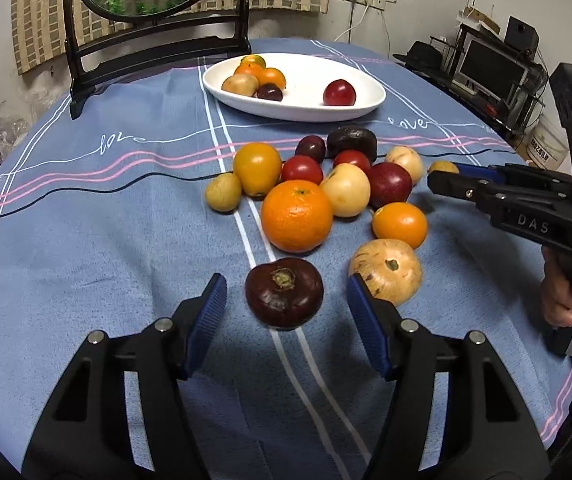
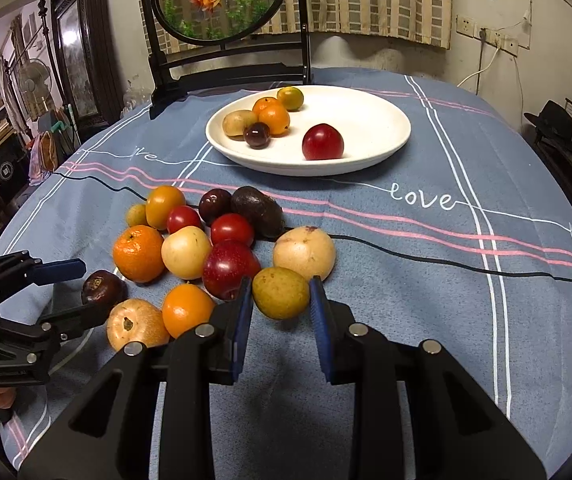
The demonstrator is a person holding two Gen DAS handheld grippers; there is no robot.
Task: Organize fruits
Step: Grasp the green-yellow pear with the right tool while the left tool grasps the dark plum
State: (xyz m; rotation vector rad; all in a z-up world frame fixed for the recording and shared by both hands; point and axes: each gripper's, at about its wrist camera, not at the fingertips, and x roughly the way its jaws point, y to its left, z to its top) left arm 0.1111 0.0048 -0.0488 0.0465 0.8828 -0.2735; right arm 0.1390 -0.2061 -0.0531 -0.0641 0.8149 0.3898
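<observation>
Fruits: we see a loose cluster on the blue tablecloth [image 2: 425, 280], in front of the white plate [image 2: 381, 148], which already carries six pieces.
Plate contents: a red plum [image 2: 322, 142] sits alone; two oranges, a greenish one, a tan one and a dark one bunch at the far left side.
Left gripper [image 1: 284, 300]: we find its jaws partway apart around the dark purple fruit [image 1: 284, 292], with a gap showing on each side, so the pads do not press it.
Right gripper [image 2: 281, 300]: we see its blue pads pinching the yellow-green fruit [image 2: 281, 293] at the near right edge of the cluster.
Neighbours: a tan fruit [image 1: 385, 272] lies just beside the left gripper's right finger; a large orange [image 1: 297, 216] sits just behind the dark purple fruit.
Cut off: in the left wrist view we only catch the tip of the yellow-green fruit past the right gripper's fingers, and part of a hand [image 1: 569, 296] on its handle.
Hard to tell: we cannot say whether the yellow-green fruit rests on the cloth or is lifted.
Background: a dark stand with an oval fish picture [image 2: 222, 0] is cropped at the top.
</observation>
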